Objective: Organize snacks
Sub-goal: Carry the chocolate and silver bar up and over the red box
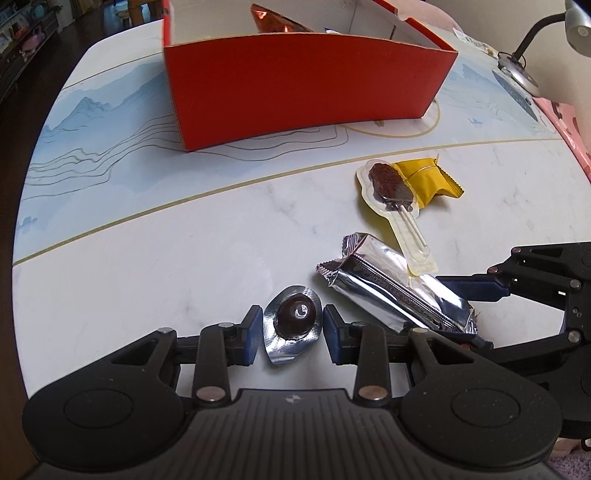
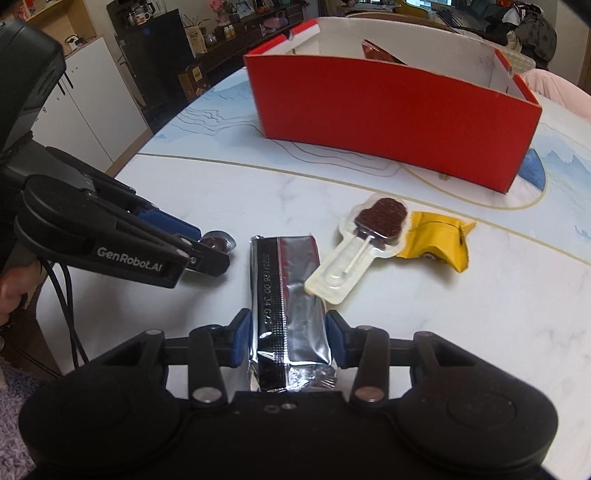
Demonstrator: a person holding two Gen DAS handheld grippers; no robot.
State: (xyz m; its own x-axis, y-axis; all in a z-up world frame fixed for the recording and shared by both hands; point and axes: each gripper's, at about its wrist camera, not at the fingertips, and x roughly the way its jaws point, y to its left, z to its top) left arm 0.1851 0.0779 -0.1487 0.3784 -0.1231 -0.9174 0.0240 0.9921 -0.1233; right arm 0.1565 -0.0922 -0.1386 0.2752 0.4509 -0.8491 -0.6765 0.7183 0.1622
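Between the blue pads of the left gripper [image 1: 291, 330] lies a small foil-backed blister with a round chocolate [image 1: 294, 322] in it, flat on the table [image 1: 147, 258]. The pads stand just off its foil edges on both sides with a thin gap showing, so this gripper is spread around the piece and not pressing it. From the right wrist view the same gripper [image 2: 207, 245] reaches in from the left, with the chocolate [image 2: 218, 240] just visible at its tip.

In the right wrist view, the right gripper [image 2: 288, 341] has its pads against both long sides of a silver foil bar [image 2: 286, 295]; it looks clamped on the bar's near end. The bar's far end rests on the table, printed seam upward. In the left wrist view this gripper comes in from the right edge, one blue finger [image 1: 469, 286] behind the silver foil bar [image 1: 395, 284].

A chocolate lollipop in a clear plastic shell [image 2: 364, 236] lies just beyond, its handle end touching the bar's upper edge. Its head overlaps a yellow packet [image 2: 439, 238] beside it.

Farther back stands an open red box [image 2: 388, 122], well apart from the loose snacks, with a coppery wrapper [image 1: 273, 20] showing above its rim. A desk lamp [image 1: 524, 70] stands at the table's far right.
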